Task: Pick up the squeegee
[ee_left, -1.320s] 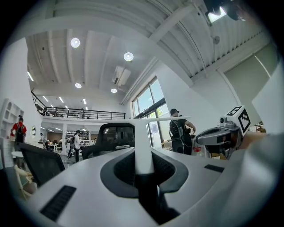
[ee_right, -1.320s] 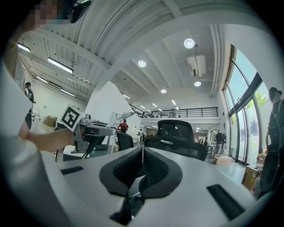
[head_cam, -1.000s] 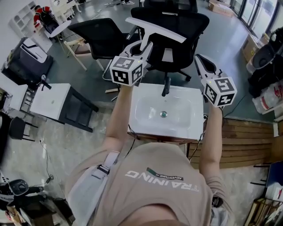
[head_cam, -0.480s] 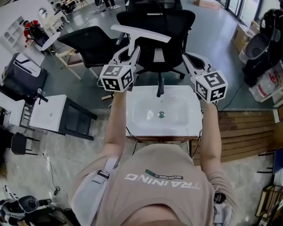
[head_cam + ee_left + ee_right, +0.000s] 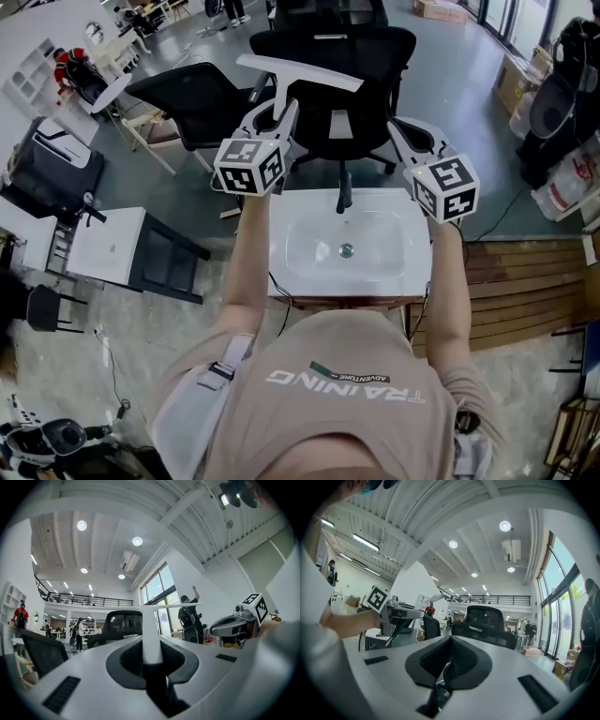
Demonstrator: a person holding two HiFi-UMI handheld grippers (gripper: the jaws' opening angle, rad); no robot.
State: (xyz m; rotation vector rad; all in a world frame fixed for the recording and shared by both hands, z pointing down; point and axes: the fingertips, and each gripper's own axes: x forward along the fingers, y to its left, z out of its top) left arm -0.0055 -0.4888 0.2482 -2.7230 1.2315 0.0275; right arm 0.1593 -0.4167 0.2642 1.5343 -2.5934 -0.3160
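Note:
The squeegee (image 5: pixel 298 72) is white and T-shaped, with a long flat blade across the top of a straight handle. My left gripper (image 5: pixel 277 111) is shut on the handle and holds it in the air beyond the sink's far left corner. In the left gripper view the handle (image 5: pixel 151 639) rises upright from between the dark pads of my left gripper (image 5: pixel 152 662), and the blade runs level above it. My right gripper (image 5: pixel 411 133) hovers past the sink's far right corner. In its own view my right gripper (image 5: pixel 449 667) has its pads together with nothing between them.
A white sink (image 5: pixel 281 272) with a dark faucet (image 5: pixel 343 192) stands right below me. Black office chairs (image 5: pixel 337 47) stand just beyond it. A white side table (image 5: pixel 108 239) is at the left, and wooden slats (image 5: pixel 511 291) lie on the floor at the right.
The head view has shifted a little. Both grippers keep their pose over the sink's far edge, and the squeegee stays held in the left one.

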